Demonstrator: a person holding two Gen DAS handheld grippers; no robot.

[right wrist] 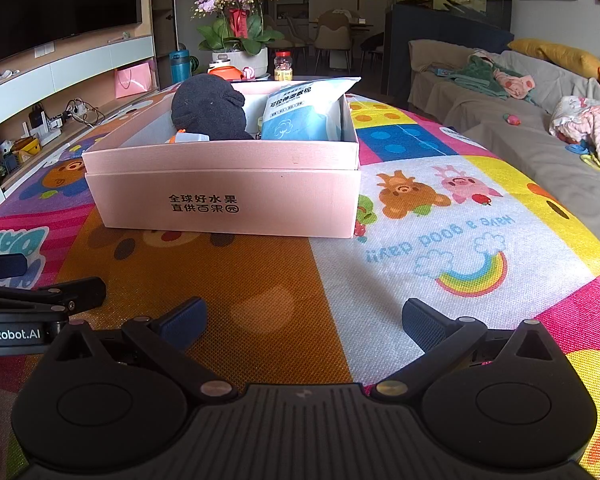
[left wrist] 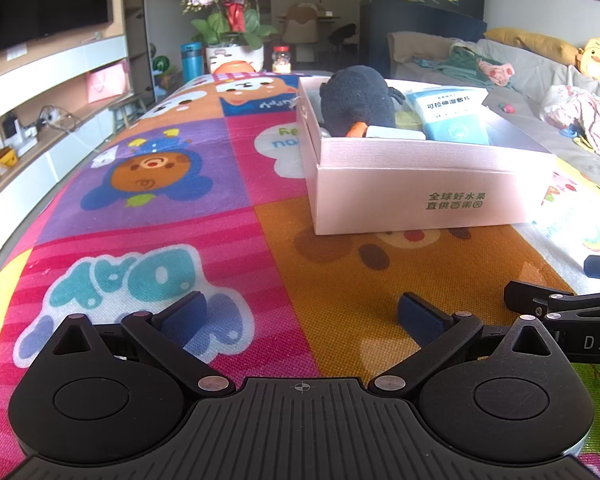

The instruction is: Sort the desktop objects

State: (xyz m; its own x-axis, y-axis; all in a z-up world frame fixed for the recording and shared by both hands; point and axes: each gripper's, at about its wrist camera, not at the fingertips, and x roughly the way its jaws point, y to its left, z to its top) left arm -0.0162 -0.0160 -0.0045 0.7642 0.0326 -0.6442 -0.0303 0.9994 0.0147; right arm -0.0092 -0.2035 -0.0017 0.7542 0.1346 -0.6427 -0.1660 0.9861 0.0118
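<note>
Both tongs, left tongs (left wrist: 300, 312) and right tongs (right wrist: 304, 316), wide open, empty; pink box (right wrist: 224, 196) full, dark plush toy (right wrist: 210, 108) could topple out if bumped

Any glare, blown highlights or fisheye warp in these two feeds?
Left wrist: sun blows out the box rim on its right, and the mat edge bows strongly. Right wrist: box evenly lit, faint sheen spot on the orange mat patch, same barrel warp; both sharp.

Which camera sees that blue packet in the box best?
The right wrist view: the blue packet stands nearly whole above the box wall. The left wrist view shows it too, farther right and partly glared.
</note>
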